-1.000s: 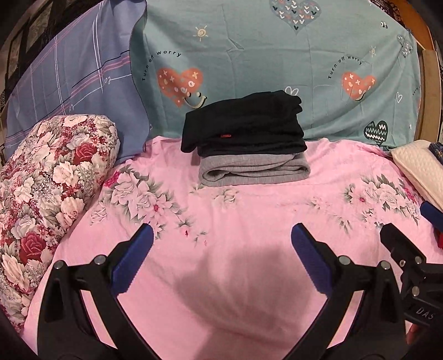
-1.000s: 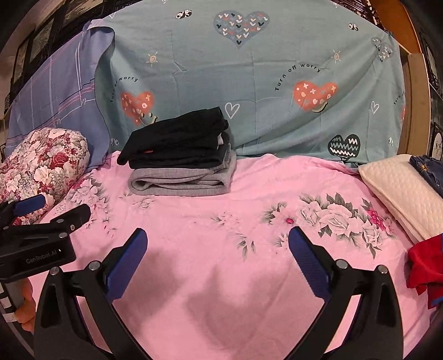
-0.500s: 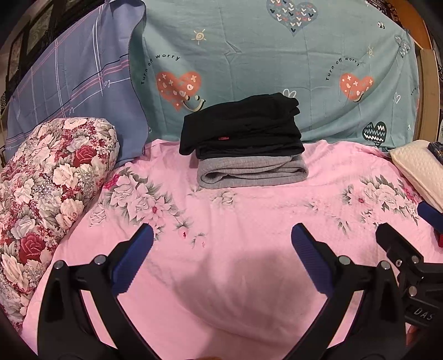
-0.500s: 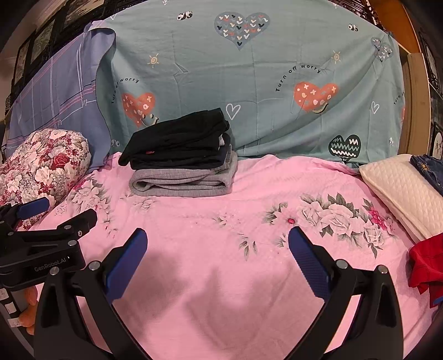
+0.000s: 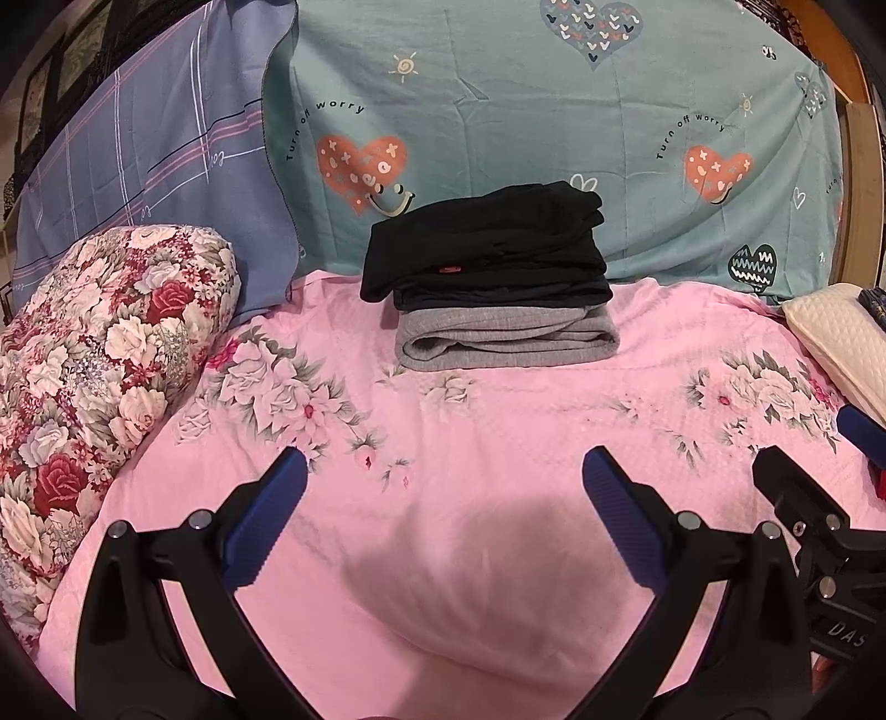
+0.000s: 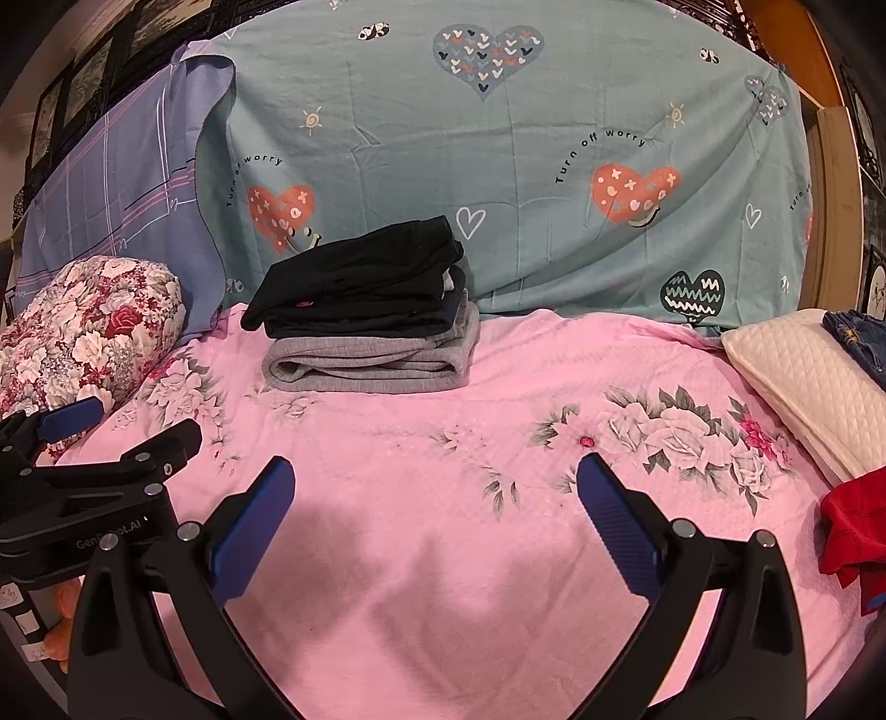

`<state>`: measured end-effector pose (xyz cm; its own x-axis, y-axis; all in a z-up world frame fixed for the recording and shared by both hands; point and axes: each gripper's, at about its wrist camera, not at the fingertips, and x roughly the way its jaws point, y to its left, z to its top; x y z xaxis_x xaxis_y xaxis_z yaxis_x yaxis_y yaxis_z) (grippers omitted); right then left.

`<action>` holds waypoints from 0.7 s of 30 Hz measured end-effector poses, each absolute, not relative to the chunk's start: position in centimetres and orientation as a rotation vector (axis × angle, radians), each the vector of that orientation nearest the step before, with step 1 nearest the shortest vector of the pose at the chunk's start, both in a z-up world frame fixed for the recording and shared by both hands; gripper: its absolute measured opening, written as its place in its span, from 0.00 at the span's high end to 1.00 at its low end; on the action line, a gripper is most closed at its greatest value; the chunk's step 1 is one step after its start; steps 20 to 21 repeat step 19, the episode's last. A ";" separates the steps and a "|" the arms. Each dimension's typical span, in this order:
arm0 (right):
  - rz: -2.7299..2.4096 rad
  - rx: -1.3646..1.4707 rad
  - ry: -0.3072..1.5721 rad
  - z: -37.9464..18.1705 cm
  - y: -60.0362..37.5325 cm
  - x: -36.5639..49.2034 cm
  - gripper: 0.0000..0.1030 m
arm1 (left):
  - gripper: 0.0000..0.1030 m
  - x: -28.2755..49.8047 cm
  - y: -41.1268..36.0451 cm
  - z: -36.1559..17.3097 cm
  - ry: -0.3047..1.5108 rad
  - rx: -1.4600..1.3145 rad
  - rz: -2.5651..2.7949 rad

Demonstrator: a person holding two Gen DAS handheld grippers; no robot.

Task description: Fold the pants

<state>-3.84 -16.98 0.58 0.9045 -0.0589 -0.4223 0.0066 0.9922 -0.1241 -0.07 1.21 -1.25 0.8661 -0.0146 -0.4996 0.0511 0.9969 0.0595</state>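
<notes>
Pink floral bedsheet [image 5: 498, 554] covering bed. Behind it: teal heart-print sheet [image 5: 554, 111] hung upright, purple plaid sheet [image 5: 138, 166] to its left. Wooden frame [image 6: 786, 33] at teal sheet's right edge. Framed pictures [image 6: 72, 94] above plaid sheet.

Warm, even indoor light falls across a pink floral bedspread [image 5: 498, 421], with soft, blurred-edged shadows pooling in front of each gripper. Both fisheye views bend straight lines hard toward the rim, curving the teal heart-print sheet [image 6: 498, 155] and darkening to black vignette in the corners. Focus holds sharp through the centre, down to the printed lettering. No glare shows; the black folded pants [image 5: 487, 243] lose fold detail in shade.
</notes>
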 end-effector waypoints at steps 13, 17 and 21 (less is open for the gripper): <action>-0.027 -0.134 0.446 0.3 -16.6 -3.7 0.01 | 0.02 0.5 2.0 -1.7 0.576 0.023 0.002; -0.037 -0.130 0.440 0.4 -16.6 -3.8 0.01 | 0.02 0.6 2.0 -1.8 0.580 0.026 0.008; -0.041 -0.123 0.444 0.3 -16.8 -3.8 0.01 | 0.02 0.6 1.9 -1.9 0.582 0.044 0.013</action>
